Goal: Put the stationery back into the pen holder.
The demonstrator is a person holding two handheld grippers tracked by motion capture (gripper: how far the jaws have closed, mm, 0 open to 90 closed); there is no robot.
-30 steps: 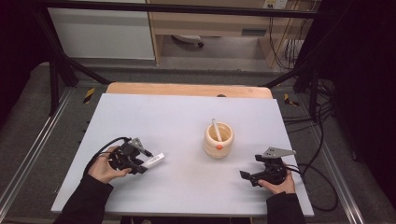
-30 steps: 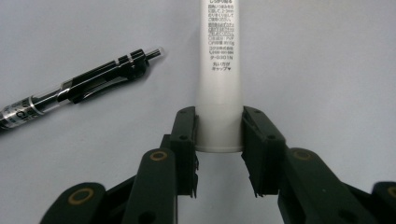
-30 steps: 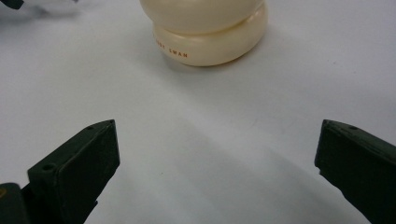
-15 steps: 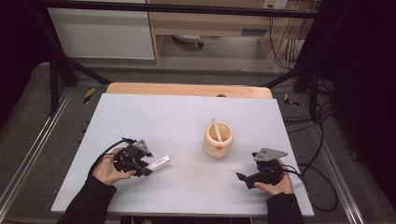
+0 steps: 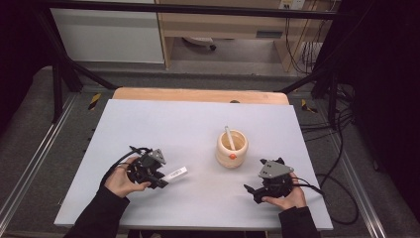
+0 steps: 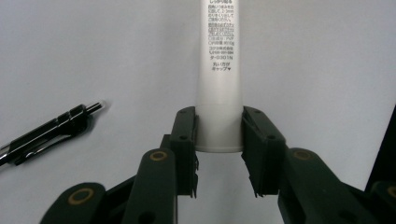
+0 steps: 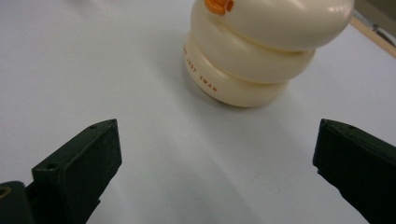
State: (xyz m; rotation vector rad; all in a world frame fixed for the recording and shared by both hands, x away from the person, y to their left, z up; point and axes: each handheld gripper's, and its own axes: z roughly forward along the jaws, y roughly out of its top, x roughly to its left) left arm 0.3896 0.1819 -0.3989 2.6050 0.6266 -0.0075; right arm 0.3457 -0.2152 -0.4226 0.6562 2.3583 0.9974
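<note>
Two grippers are working over the pale grey table [image 5: 148, 119], and everything here is easiest to place off the cream holder [image 5: 232, 148] sitting a bit right of the middle. It's a chubby stacked-ring pot with an orange mark on the front and a white stick [image 5: 229, 137] leaning out of its mouth.

Right gripper [image 5: 255, 191] is hanging near the holder, on the person's side and slightly to its right, jaws spread wide with nothing in them; in the right gripper view the holder is sitting just ahead of the gap, not touching either jaw.

Left gripper [image 5: 161, 179] is sitting well to the holder's left, clamping the blunt end of a white tube [image 6: 218, 70] with small printed text, pads pressing both sides. The tube is sticking out toward the holder.

Smallest bit: a black pen [image 6: 44, 133] is lying on the table just beside the left gripper.
</note>
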